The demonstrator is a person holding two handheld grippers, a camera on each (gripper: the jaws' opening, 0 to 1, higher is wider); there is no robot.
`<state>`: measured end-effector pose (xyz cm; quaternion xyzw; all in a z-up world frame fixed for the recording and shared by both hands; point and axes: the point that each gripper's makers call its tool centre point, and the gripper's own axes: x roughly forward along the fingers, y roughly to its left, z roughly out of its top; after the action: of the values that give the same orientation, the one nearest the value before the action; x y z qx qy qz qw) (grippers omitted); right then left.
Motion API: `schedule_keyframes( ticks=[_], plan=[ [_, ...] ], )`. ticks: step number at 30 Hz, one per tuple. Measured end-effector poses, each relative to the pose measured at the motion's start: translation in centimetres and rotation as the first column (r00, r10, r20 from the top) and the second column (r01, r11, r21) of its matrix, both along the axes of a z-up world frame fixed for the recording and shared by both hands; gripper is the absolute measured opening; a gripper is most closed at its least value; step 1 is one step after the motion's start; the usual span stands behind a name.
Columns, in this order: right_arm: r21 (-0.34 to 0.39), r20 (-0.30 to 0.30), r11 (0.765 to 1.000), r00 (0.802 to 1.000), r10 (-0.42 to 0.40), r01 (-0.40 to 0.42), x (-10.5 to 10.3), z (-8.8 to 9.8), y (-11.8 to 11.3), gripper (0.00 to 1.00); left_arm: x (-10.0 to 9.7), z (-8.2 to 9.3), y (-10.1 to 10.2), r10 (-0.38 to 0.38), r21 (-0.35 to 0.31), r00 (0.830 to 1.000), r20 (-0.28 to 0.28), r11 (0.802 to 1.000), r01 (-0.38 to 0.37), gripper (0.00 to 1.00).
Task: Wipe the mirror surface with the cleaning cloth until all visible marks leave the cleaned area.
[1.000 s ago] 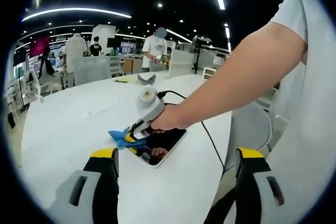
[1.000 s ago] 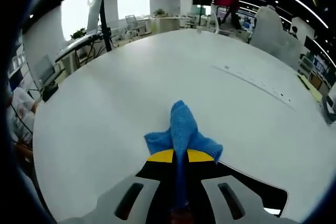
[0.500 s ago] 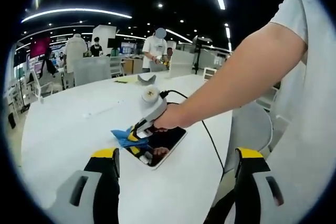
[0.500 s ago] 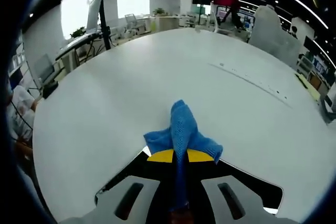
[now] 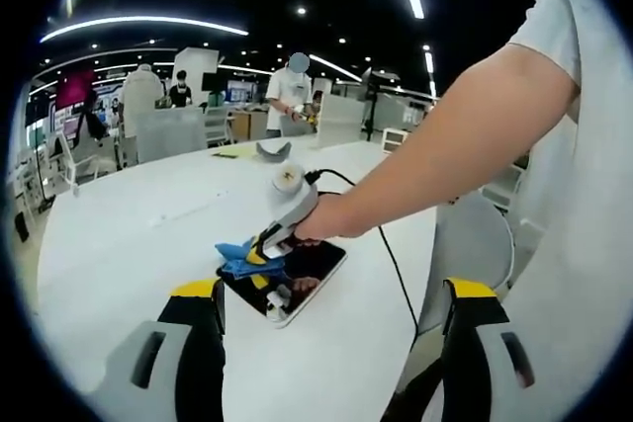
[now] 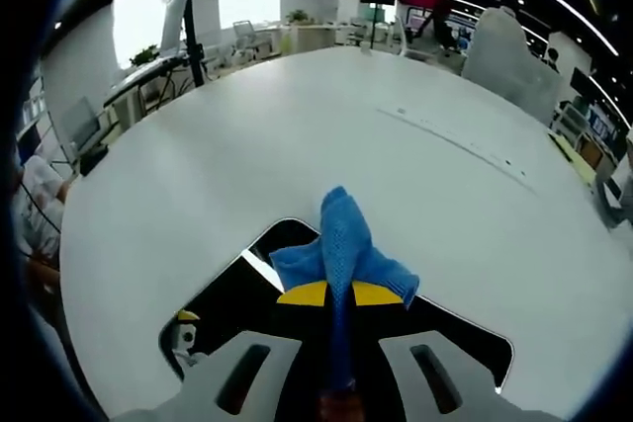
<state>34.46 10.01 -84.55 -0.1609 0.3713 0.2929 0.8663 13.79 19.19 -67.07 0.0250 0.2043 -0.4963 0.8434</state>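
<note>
In the left gripper view, your left gripper (image 5: 331, 343) hangs idle over the white table (image 5: 119, 234) with its jaws spread wide and nothing between them. Ahead, your right gripper (image 5: 259, 252) presses the blue cloth (image 5: 237, 257) onto the mirror (image 5: 292, 279). Over the last second the cloth has travelled from the mirror's far corner inward across the glass, so the wipe is under way. Reflections on the dark glass make it hard to tell marks from glare.

In the right gripper view, the jaws are clamped tight on the cloth (image 6: 343, 249), which rests on the mirror (image 6: 227, 294). More glass has come into sight. The gripper body hides the mirror's near part.
</note>
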Motion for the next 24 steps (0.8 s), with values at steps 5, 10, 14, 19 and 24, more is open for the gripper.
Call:
schedule_keyframes(
  ticks=[5,10,14,19,24],
  plan=[
    [0.000,-0.002,1.000,1.000,-0.014,0.014,-0.2,0.0,-1.4,0.02,-0.3,0.1,-0.9,-0.008,0.001,1.000,0.000,1.000,0.008,0.91],
    [-0.001,-0.003,1.000,1.000,-0.023,0.023,-0.3,0.0,-2.5,0.02,-0.2,0.2,-1.6,-0.008,0.000,1.000,0.002,1.000,0.008,0.91],
    [-0.002,-0.003,1.000,1.000,-0.029,0.029,-0.5,0.0,-3.4,0.02,-0.3,0.3,-2.1,-0.007,0.002,1.000,0.004,1.000,0.007,0.91],
    [0.001,-0.002,0.999,0.999,-0.034,0.034,-0.7,0.0,-4.4,0.02,-0.5,0.3,-2.6,0.000,-0.003,1.000,-0.004,1.000,0.000,0.91],
    [0.001,-0.002,0.999,0.999,-0.039,0.039,-0.9,0.0,-5.3,0.02,-0.8,0.5,-3.4,-0.001,-0.011,1.000,-0.006,1.000,0.001,0.93]
  ],
)
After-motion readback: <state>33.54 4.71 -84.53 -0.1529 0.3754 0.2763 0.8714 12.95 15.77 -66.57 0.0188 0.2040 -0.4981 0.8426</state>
